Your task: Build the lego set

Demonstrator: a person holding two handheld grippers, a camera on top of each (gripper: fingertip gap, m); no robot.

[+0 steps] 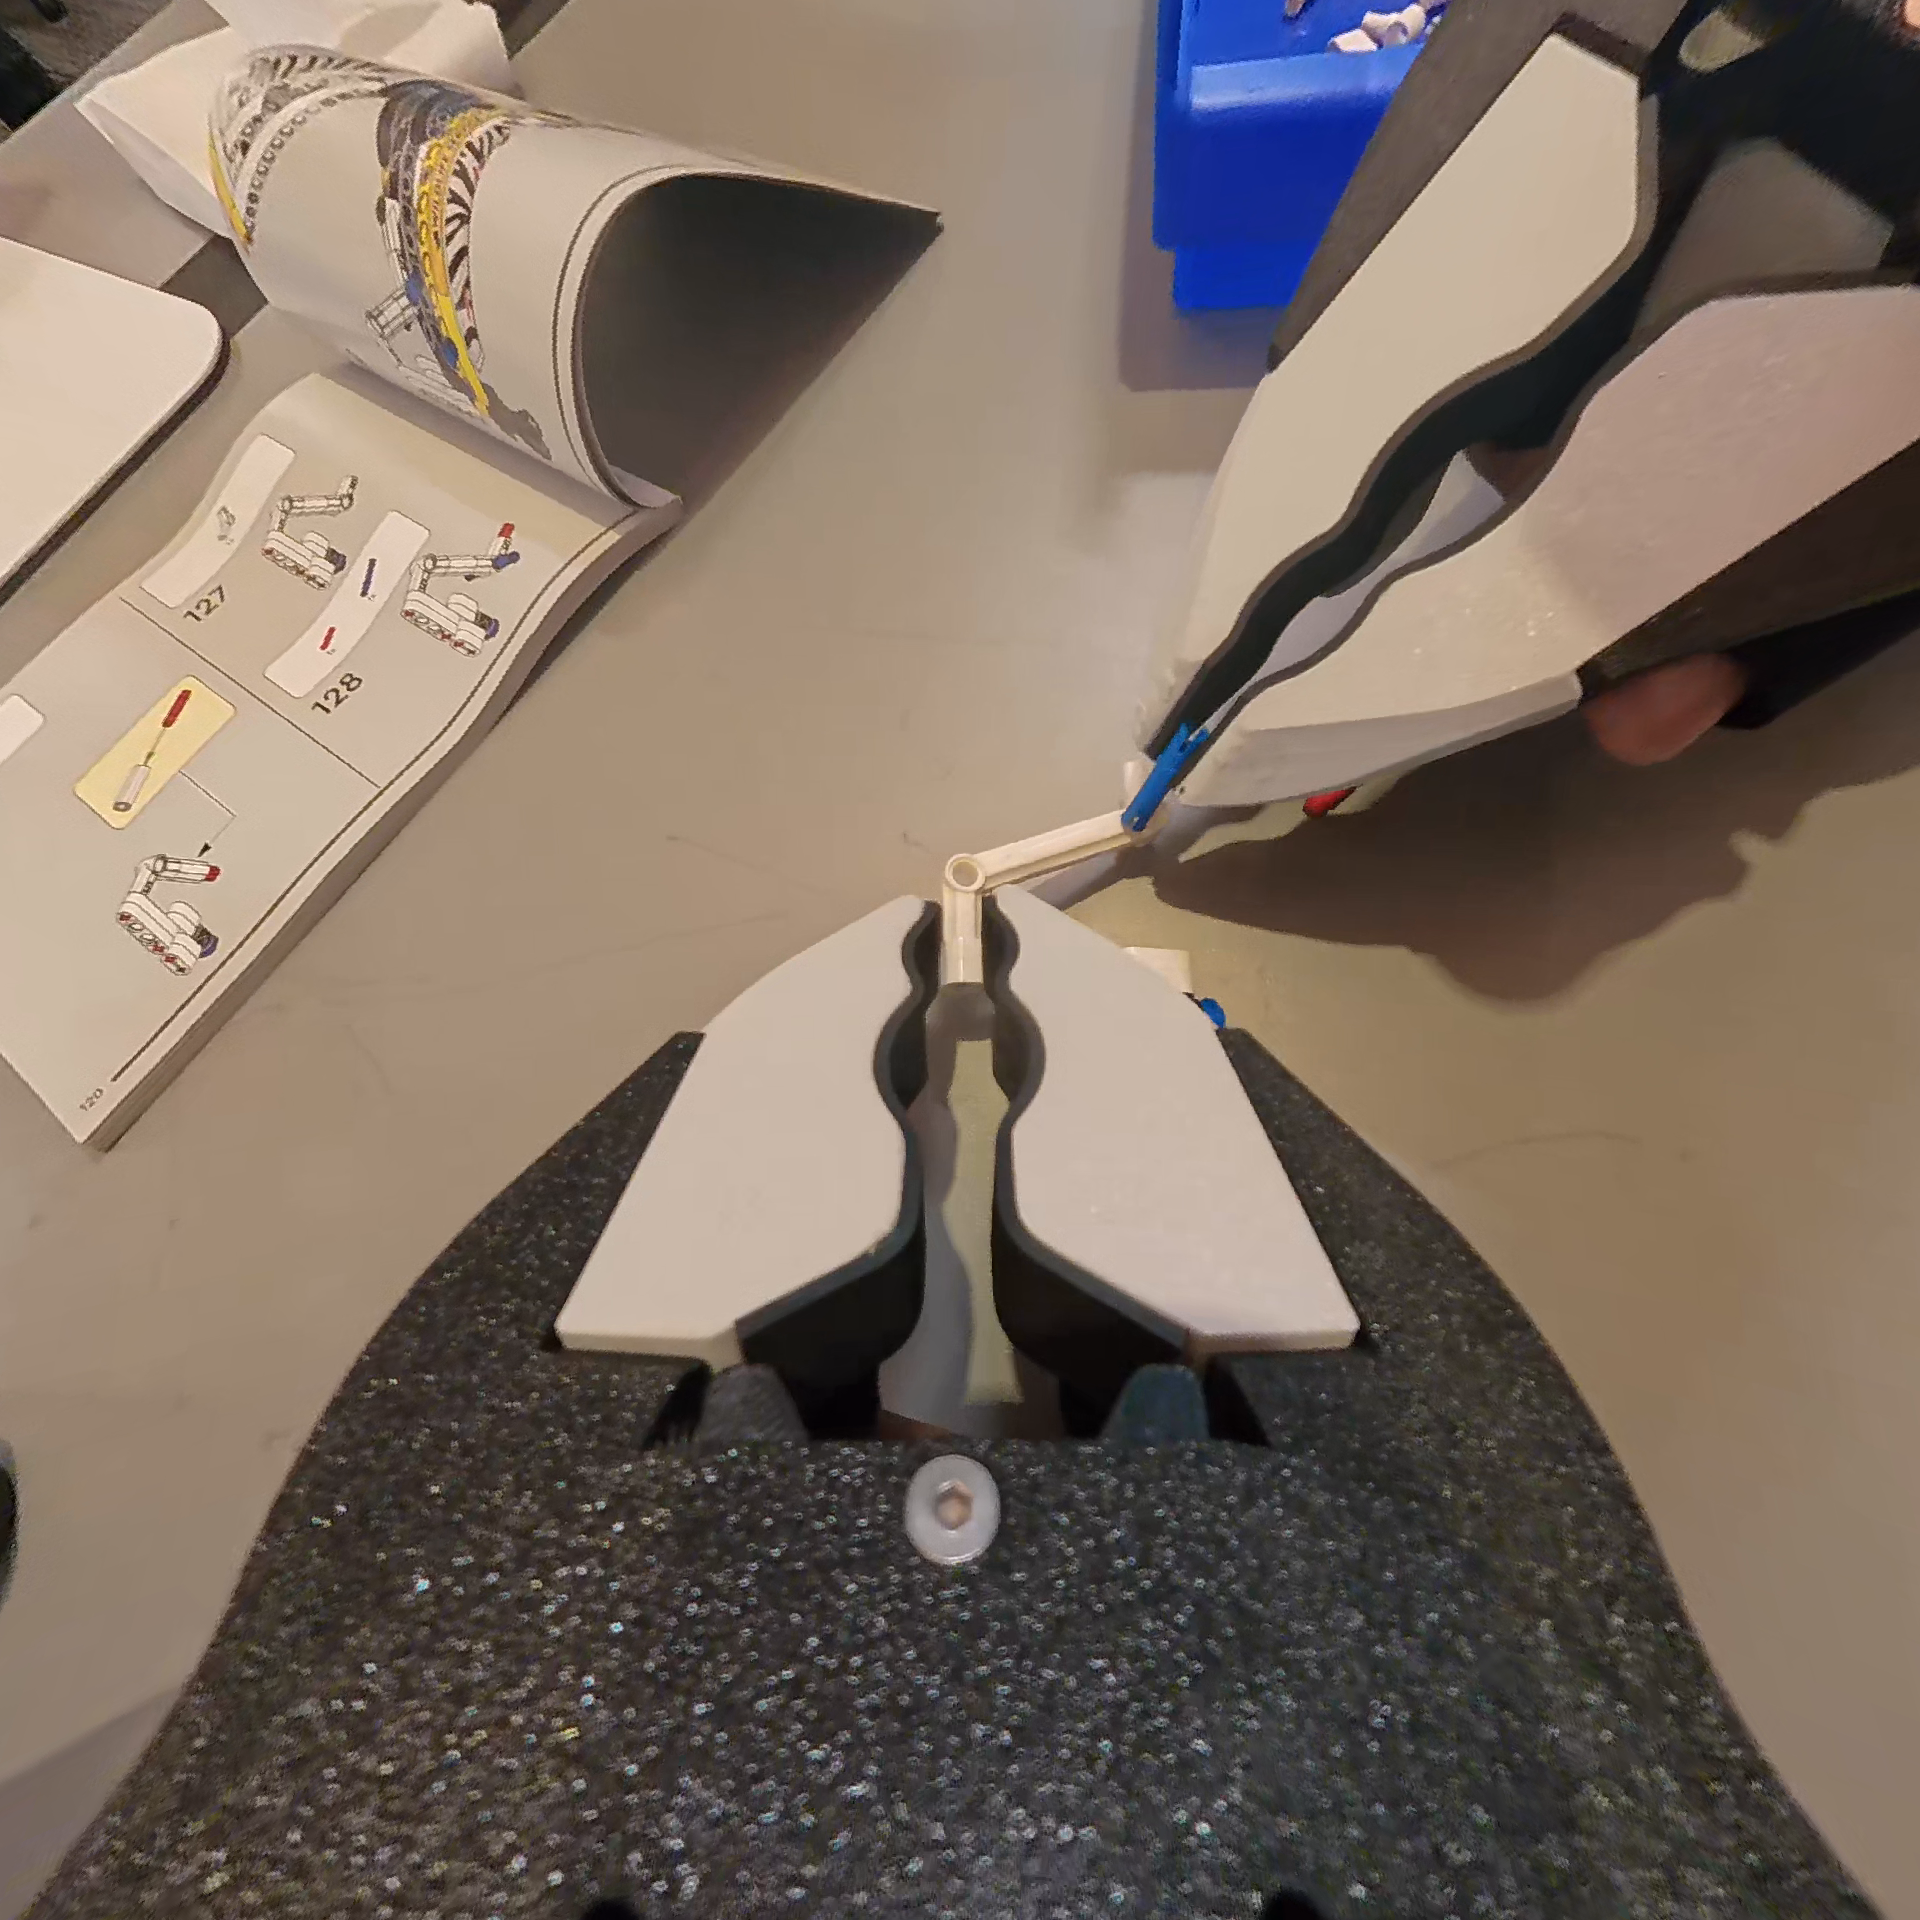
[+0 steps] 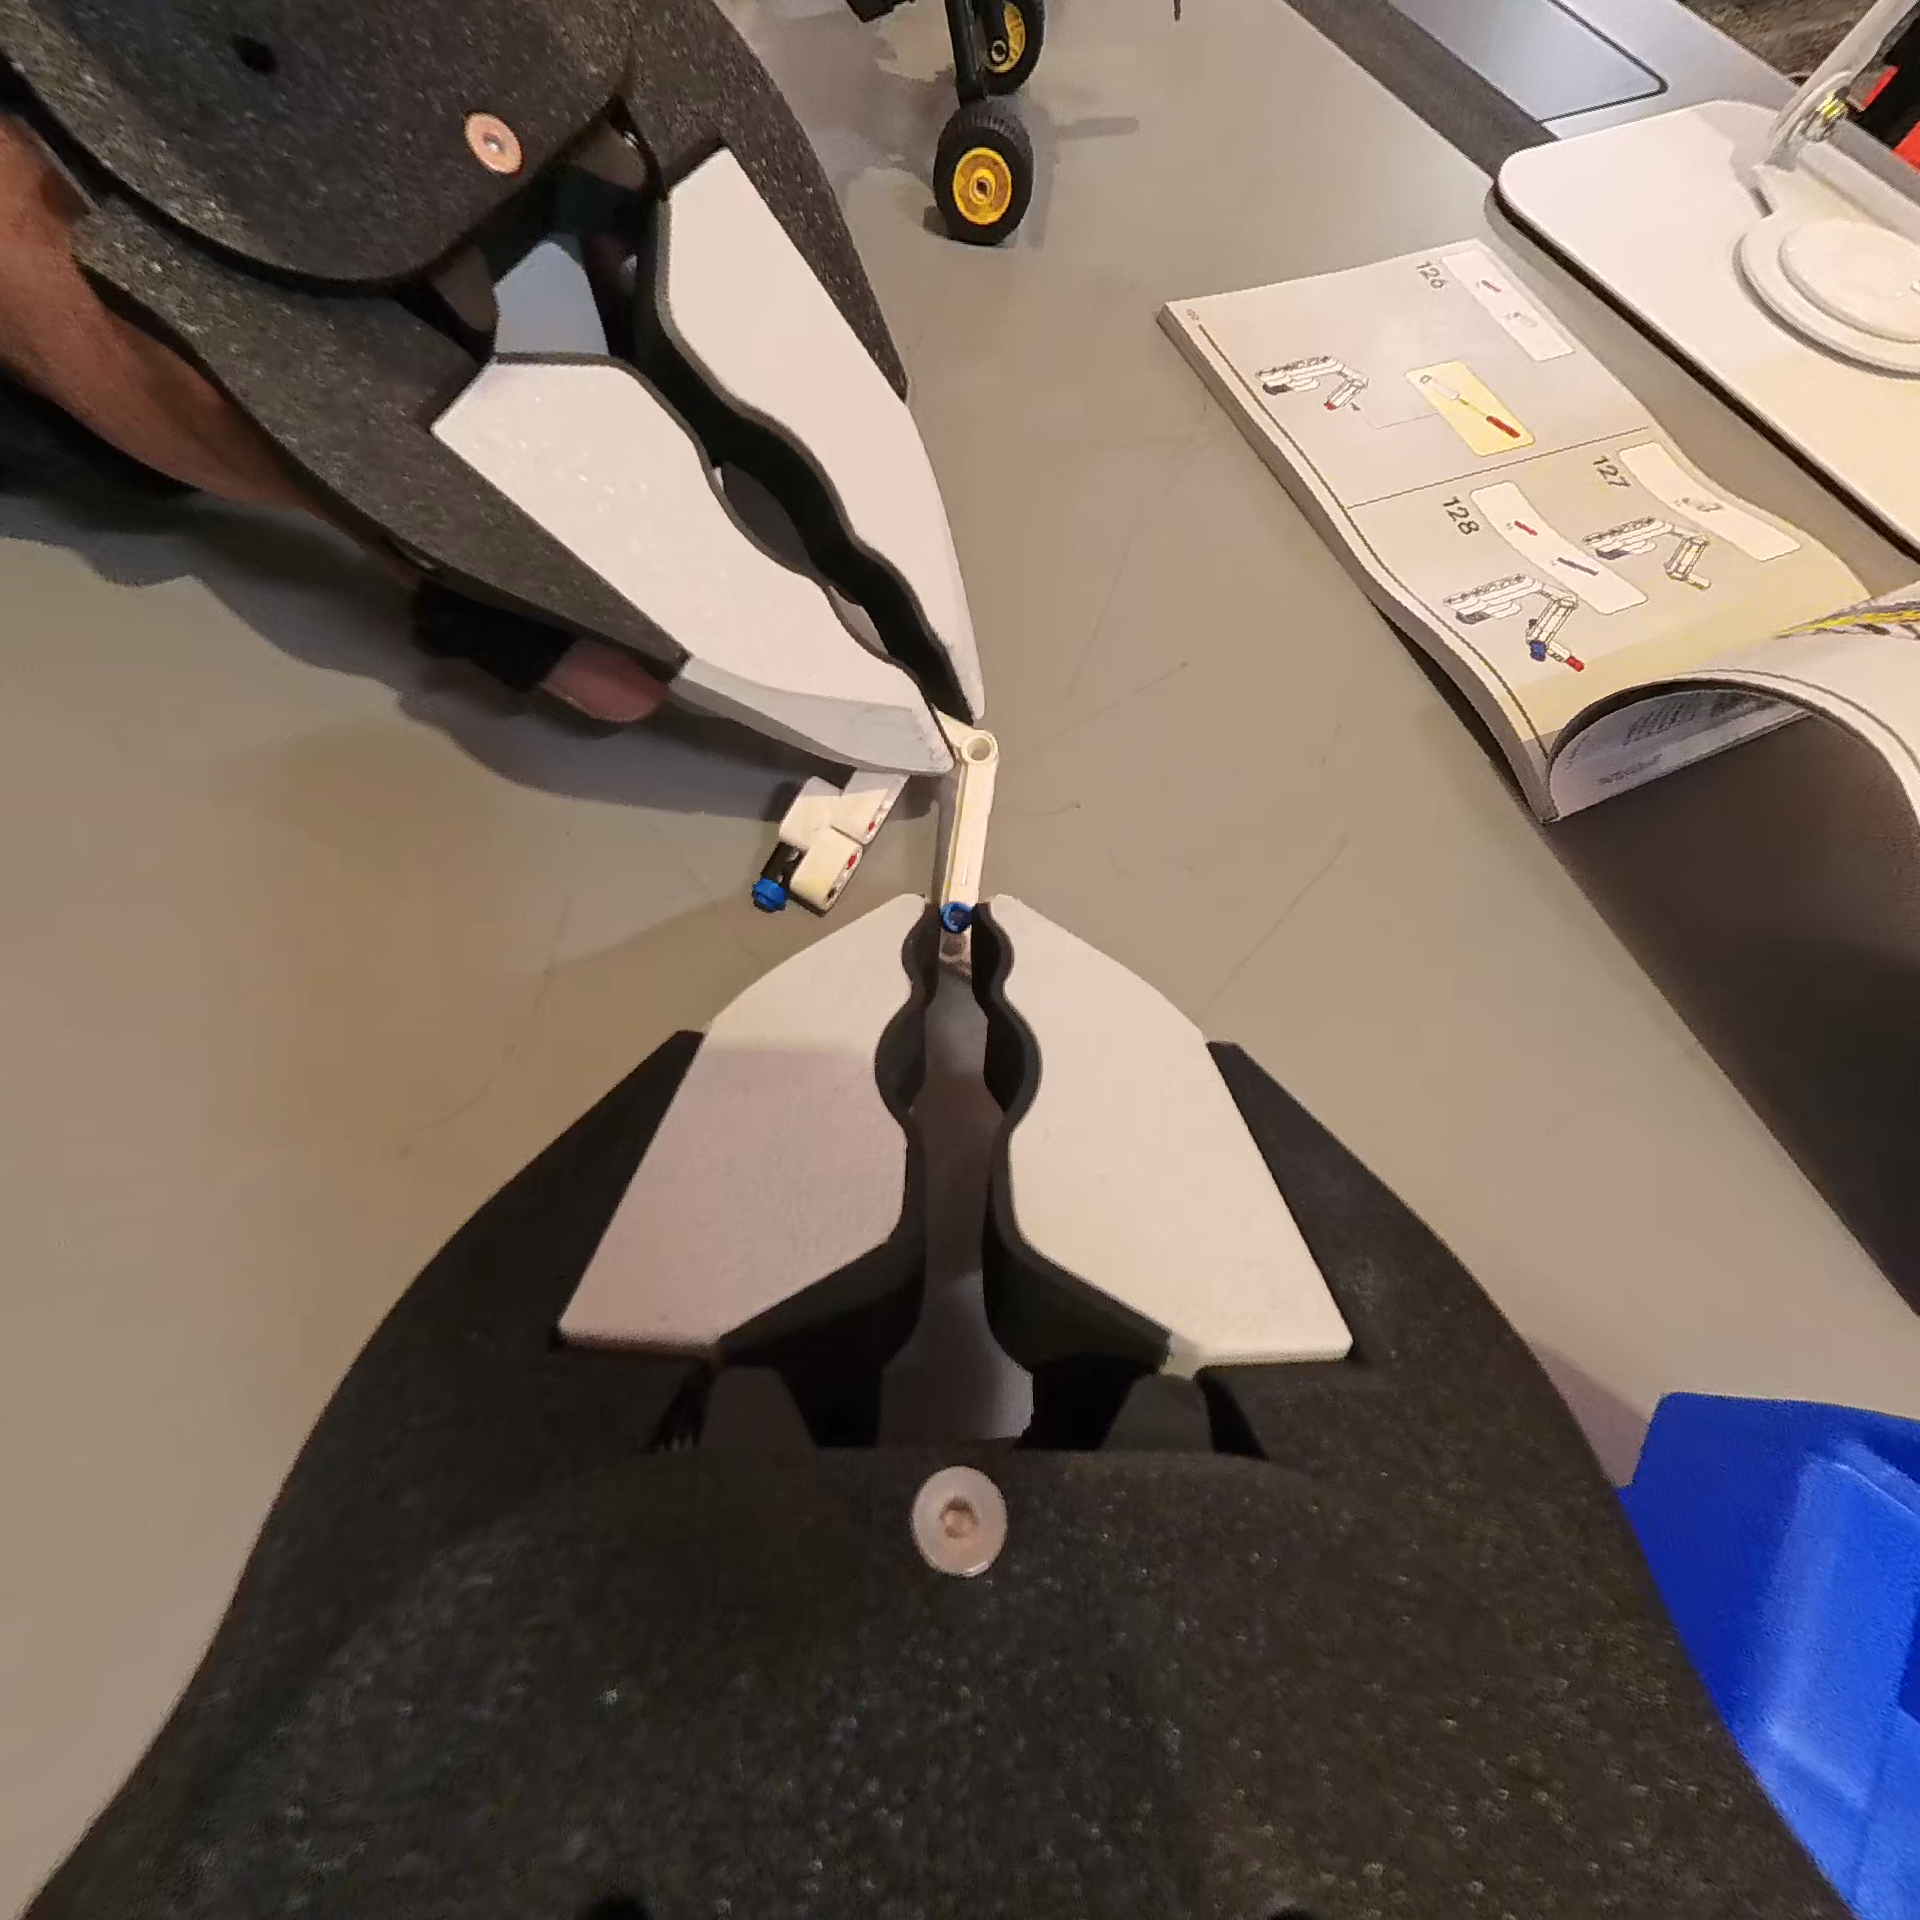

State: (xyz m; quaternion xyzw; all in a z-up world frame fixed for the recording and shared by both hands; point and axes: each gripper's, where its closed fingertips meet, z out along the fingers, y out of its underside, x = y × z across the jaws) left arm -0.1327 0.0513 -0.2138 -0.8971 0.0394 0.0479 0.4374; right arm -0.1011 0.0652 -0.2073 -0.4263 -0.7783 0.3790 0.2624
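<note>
Left wrist view: the left gripper (image 1: 961,920) pinches one arm of a white angled connector piece (image 1: 971,883), above the grey table (image 1: 727,727); an open instruction booklet (image 1: 312,644) lies left.

Right wrist view: the right gripper (image 2: 954,914) is narrow, clamping a blue pin (image 2: 954,914) at the connector's other end. A small white assembly (image 2: 831,847) lies on the table just beside.

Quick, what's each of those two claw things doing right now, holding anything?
Left gripper: jaws closed on one end of a white angled connector piece.
Right gripper: jaws closed on a small blue pin at the connector's other end.
</note>
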